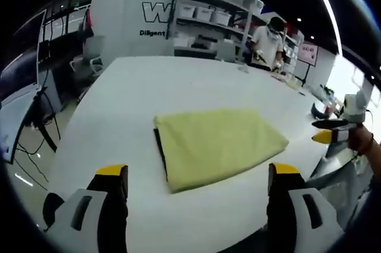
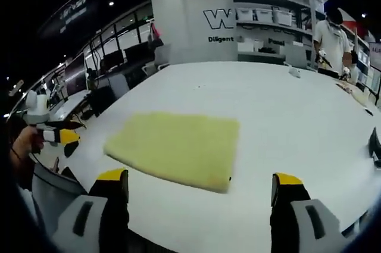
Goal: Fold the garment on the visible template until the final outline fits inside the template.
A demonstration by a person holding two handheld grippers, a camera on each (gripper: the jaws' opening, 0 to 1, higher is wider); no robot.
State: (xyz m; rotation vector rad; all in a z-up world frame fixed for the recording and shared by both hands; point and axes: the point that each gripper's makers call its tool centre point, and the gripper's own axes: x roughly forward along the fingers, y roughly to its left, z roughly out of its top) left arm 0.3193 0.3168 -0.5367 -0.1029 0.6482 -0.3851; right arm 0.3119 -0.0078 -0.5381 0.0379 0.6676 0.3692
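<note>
A yellow garment (image 1: 217, 146) lies folded into a flat rectangle on the white table (image 1: 131, 98). A thin dark strip of the template (image 1: 160, 153) shows along one edge of it. My left gripper (image 1: 197, 175) hovers open just short of the near edge, its jaws wide apart and holding nothing. In the right gripper view the garment (image 2: 175, 149) lies ahead of my right gripper (image 2: 200, 178), which is also open and apart from the cloth. Each gripper appears in the other's view, held by a hand: the right gripper (image 1: 328, 131) and the left gripper (image 2: 61, 136).
A person (image 1: 269, 41) stands at the far end of the table near shelves with bins (image 1: 205, 18). A small dark object (image 1: 319, 110) lies near the table's edge. Chairs and desks (image 1: 89, 56) stand off to one side.
</note>
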